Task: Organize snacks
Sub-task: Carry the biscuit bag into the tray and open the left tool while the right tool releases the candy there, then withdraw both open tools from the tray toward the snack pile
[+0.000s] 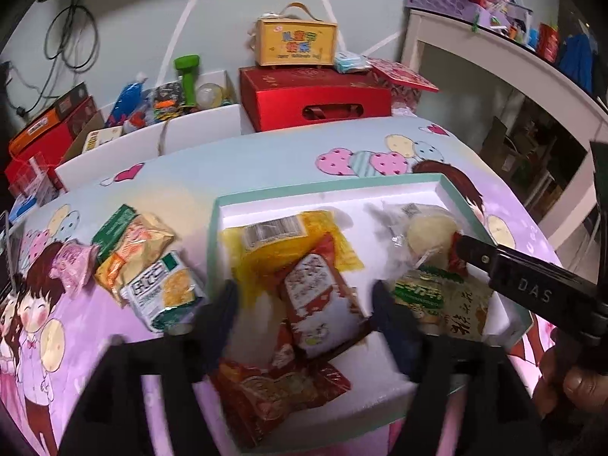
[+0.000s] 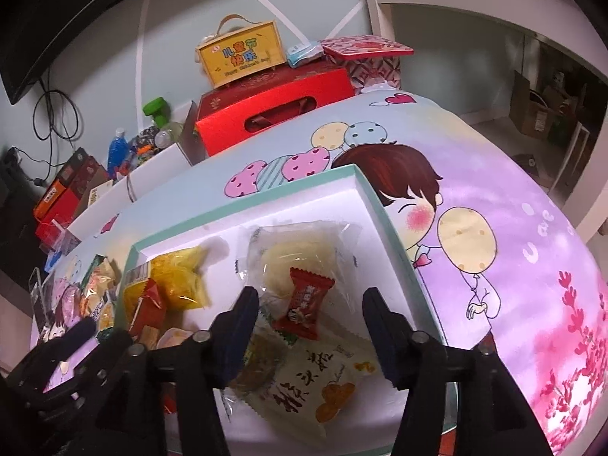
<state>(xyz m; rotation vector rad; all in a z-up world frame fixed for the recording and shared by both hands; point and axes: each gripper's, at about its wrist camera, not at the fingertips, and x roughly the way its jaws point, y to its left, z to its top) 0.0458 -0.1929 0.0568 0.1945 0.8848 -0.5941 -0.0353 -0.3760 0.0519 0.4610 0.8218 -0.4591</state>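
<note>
Your left gripper (image 1: 304, 300) stands open over the white tray (image 1: 414, 186), its pads clear of the red-and-white packet (image 1: 323, 304) lying between them. Your right gripper (image 2: 309, 319) is likewise open, holding nothing; a small red candy (image 2: 304, 304) rests on a clear-wrapped bun (image 2: 292, 254) between its fingers. A yellow packet (image 1: 288, 239) lies in the tray. Three snacks (image 1: 148, 262) sit on the tablecloth (image 1: 266, 159) just left of the tray.
</note>
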